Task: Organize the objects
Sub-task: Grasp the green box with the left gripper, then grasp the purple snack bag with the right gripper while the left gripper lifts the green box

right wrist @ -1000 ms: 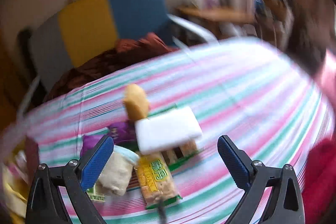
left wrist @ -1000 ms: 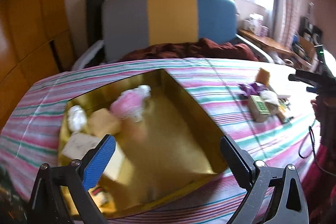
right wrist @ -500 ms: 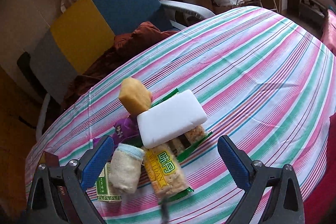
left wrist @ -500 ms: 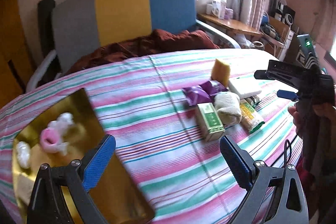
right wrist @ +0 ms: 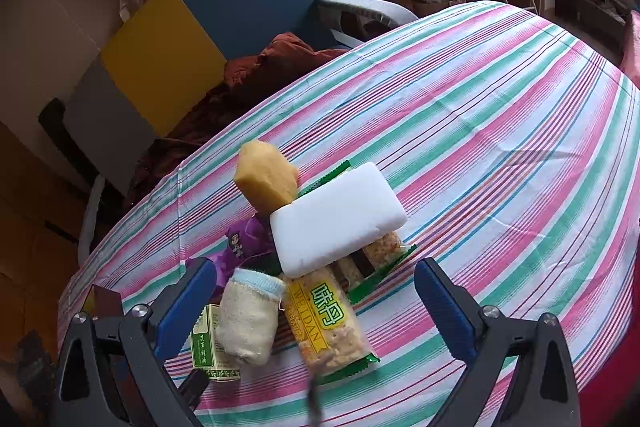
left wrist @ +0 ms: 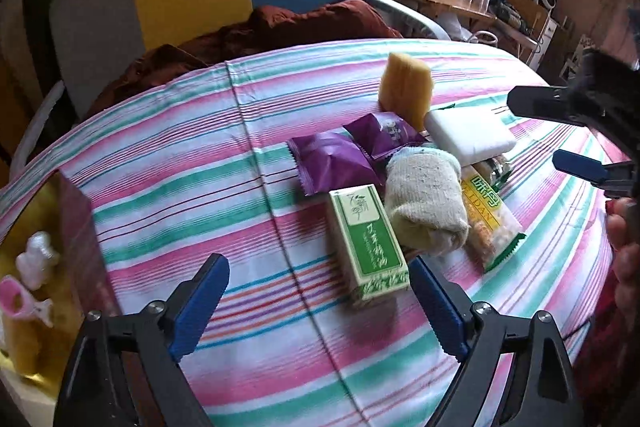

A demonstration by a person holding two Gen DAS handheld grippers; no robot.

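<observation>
The left gripper [left wrist: 316,307] hung with its jaws spread and empty, its right finger just short of the green box [left wrist: 366,239], probably lined up to take it first as the nearest piece. Against the box, on its right side, lay the rolled sock [left wrist: 426,203], then the yellow snack bar [left wrist: 490,215]. Behind the box were the purple packets [left wrist: 332,163], the white block [left wrist: 468,135] and the yellow sponge [left wrist: 406,91]. The right gripper [right wrist: 316,303], jaws likewise spread, hovered beyond the snack bar. Far left of the box sat the gold tray [left wrist: 24,211], seemingly the destination.
</observation>
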